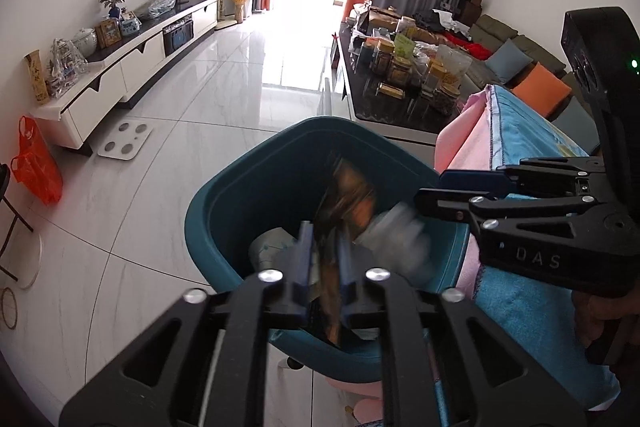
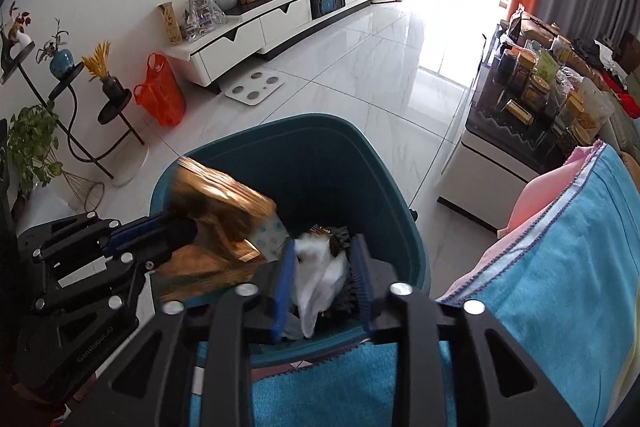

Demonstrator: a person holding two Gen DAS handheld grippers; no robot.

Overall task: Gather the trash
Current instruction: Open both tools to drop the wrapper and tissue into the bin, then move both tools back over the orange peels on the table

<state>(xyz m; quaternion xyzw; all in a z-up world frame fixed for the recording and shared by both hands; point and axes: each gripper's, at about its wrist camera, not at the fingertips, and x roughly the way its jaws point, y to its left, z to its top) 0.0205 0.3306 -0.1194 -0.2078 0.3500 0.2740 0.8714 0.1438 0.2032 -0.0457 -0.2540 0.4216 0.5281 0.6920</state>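
Observation:
A teal trash bin (image 1: 240, 187) (image 2: 320, 139) stands on the floor below both grippers. My left gripper (image 1: 324, 267) (image 2: 176, 227) is over the bin, its fingers slightly parted around a brown-gold snack wrapper (image 1: 344, 203) (image 2: 224, 203) that is blurred with motion. My right gripper (image 2: 324, 279) (image 1: 432, 195) is open over the bin; white crumpled paper (image 2: 320, 275) (image 1: 400, 239) sits between its fingers, blurred. Dark trash and a pale dotted packet (image 2: 268, 231) lie inside the bin.
A blue and pink cloth (image 2: 552, 267) (image 1: 520, 147) covers a surface at right, beside the bin. A dark table with jars (image 2: 532, 95) stands beyond. An orange plastic bag (image 2: 160, 91), a white scale (image 2: 254, 87) and plant stands (image 2: 72, 115) are on the left floor.

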